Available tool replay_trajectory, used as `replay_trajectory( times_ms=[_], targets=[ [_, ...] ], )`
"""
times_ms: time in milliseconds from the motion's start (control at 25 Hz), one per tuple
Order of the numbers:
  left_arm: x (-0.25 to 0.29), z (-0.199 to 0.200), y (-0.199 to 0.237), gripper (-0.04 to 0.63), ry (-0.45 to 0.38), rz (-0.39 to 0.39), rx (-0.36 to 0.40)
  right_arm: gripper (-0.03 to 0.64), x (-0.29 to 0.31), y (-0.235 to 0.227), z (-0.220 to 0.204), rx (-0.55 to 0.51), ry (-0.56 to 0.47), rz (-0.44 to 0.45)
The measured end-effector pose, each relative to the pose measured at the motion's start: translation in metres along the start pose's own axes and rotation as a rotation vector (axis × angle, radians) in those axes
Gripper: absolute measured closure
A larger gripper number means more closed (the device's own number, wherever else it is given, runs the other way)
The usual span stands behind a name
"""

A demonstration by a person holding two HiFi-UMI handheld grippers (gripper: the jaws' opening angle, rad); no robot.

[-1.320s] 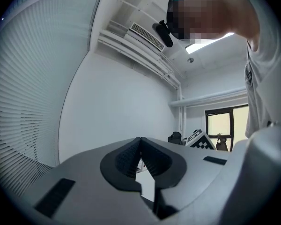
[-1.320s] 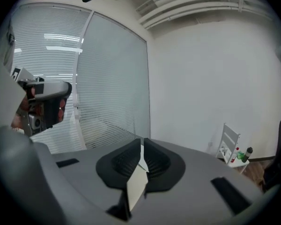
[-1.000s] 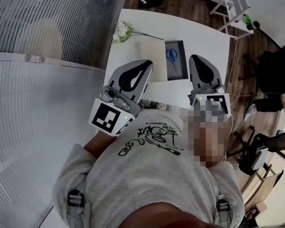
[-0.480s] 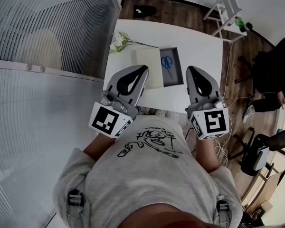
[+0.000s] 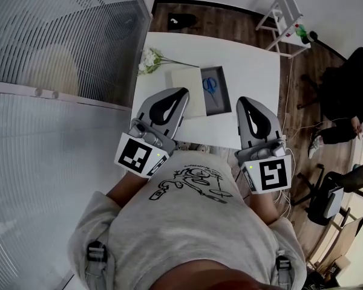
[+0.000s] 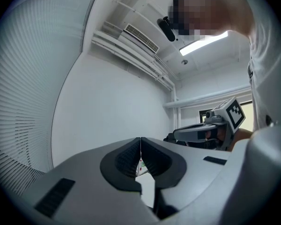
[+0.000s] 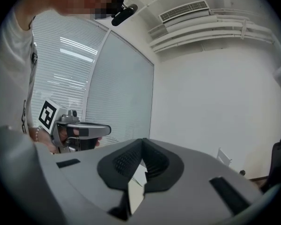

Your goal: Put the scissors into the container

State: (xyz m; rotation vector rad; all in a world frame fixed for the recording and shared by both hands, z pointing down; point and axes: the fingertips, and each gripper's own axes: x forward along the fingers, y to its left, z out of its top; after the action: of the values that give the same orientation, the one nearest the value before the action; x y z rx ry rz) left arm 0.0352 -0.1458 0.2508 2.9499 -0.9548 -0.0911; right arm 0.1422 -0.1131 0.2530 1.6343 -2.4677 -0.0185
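Blue-handled scissors (image 5: 210, 84) lie inside the dark grey container (image 5: 218, 106), an open tray on the white table (image 5: 254, 71). A pale flat board (image 5: 187, 90) lies touching the tray's left side, and a bunch of white flowers (image 5: 150, 59) sits near the table's left edge.

Both grippers are held up in front of the person's chest, about level, pointing out over the near edge of the table. They sit side by side and well apart, the 2 marker cubes close to the grey shirt.

The left gripper (image 5: 182, 92) hangs over the board's near left corner. Its jaws meet at the tips with nothing between them. The right gripper (image 5: 242, 101) hangs just right of the tray's near corner, angled slightly downward. Its jaws are also pressed together and empty. Neither gripper touches the scissors or the container.
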Motion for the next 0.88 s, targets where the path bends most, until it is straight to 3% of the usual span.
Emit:
replay_trajectory(
  times_ms=[880],
  targets=[
    [0.008,0.008,0.001,0.574,-0.028,-0.014,0.010,0.611,-0.013,-0.004,0.004,-0.004,-0.019,-0.051]
  ],
)
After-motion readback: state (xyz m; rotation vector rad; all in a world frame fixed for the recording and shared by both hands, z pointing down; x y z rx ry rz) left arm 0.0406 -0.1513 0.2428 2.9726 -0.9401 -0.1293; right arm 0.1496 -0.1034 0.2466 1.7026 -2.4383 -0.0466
